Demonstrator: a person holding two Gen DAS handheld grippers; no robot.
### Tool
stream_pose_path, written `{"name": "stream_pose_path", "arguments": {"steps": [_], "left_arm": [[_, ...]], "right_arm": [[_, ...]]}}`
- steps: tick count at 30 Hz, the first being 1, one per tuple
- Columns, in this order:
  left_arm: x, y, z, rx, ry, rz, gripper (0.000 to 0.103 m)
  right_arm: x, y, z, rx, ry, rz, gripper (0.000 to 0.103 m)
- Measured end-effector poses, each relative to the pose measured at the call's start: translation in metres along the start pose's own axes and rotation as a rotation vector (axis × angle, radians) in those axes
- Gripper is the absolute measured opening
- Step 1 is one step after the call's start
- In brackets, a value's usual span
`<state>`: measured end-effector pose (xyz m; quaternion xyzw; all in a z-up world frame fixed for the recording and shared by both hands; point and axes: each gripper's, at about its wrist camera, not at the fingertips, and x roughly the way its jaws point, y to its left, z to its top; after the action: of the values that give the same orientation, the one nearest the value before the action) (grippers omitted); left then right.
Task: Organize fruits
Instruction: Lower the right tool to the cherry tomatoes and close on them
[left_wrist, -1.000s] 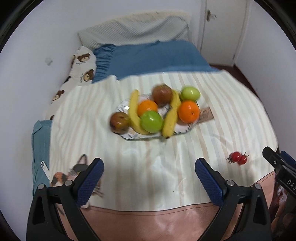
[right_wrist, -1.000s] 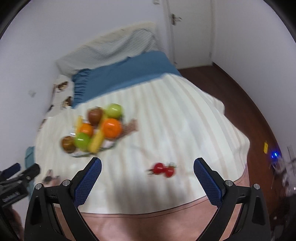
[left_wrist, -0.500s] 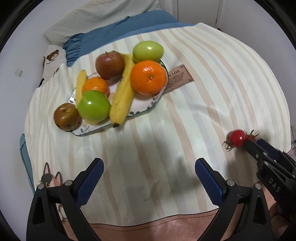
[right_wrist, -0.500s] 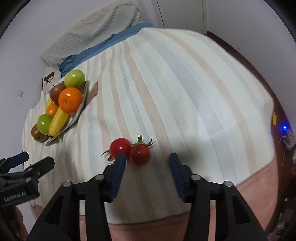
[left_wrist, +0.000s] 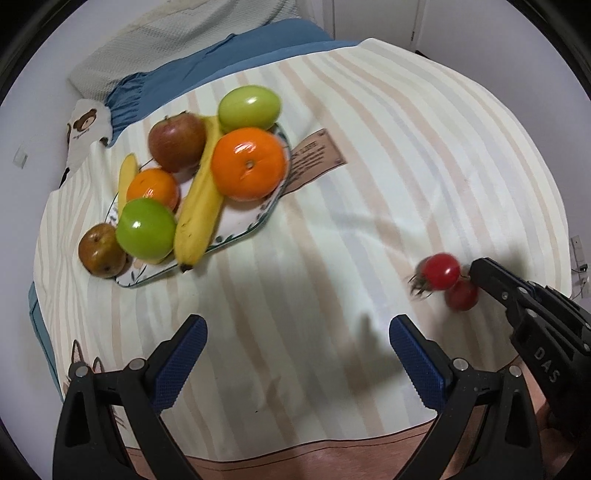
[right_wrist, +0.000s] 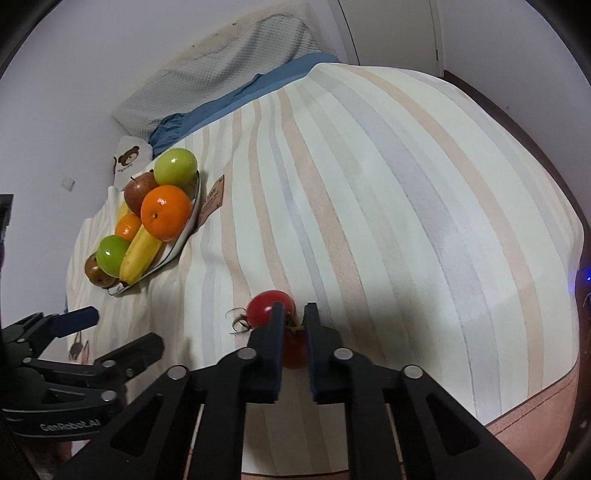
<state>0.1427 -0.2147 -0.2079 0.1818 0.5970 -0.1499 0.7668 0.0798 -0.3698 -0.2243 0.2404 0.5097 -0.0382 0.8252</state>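
Two joined tomatoes (right_wrist: 271, 308) lie on the striped sheet (right_wrist: 388, 221); the nearer one sits clamped between the right claw's (right_wrist: 294, 325) fingers. The left claw (left_wrist: 297, 345) hangs spread wide, empty, nearer the plate (left_wrist: 236, 229) of fruit.

Paired red tomatoes (right_wrist: 271, 308) on striped cloth (right_wrist: 369, 184)

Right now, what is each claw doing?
Left gripper: open, holding nothing.
Right gripper: shut on the darker of two small red cherry tomatoes.
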Motion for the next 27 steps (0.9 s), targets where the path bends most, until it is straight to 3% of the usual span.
{"name": "stream_pose_path", "arguments": {"steps": [7, 12, 14, 19, 23, 24, 25, 27], "left_arm": [[-0.001, -0.015, 0.005, 0.031, -0.01, 0.0, 0.101], [0.003, -0.017, 0.001, 0.038, 0.0, 0.022, 0.099], [0.006, -0.014, 0.0, 0.034, 0.006, 0.038, 0.096], [0.01, -0.005, -0.003, 0.012, 0.021, 0.051, 0.096], [0.012, -0.003, -0.006, 0.005, 0.026, 0.056, 0.096], [0.013, -0.003, -0.006, 0.006, 0.027, 0.057, 0.096], [0.013, -0.004, -0.006, 0.007, 0.027, 0.055, 0.096], [0.013, -0.007, -0.005, 0.012, 0.026, 0.051, 0.096]], "right_arm": [[-0.027, -0.014, -0.001, 0.03, -0.032, 0.018, 0.003], [-0.018, -0.01, -0.002, 0.008, 0.017, 0.074, 0.006], [-0.013, -0.005, -0.004, -0.019, 0.037, 0.052, 0.026], [0.003, -0.01, -0.011, 0.001, 0.09, 0.06, 0.05], [0.008, -0.01, -0.014, -0.014, 0.074, 0.075, 0.049], [0.008, -0.009, -0.014, -0.025, 0.065, 0.069, 0.046], [0.009, -0.008, -0.014, -0.034, 0.059, 0.059, 0.031], [0.009, -0.007, -0.014, -0.047, 0.052, 0.05, 0.029]]}}
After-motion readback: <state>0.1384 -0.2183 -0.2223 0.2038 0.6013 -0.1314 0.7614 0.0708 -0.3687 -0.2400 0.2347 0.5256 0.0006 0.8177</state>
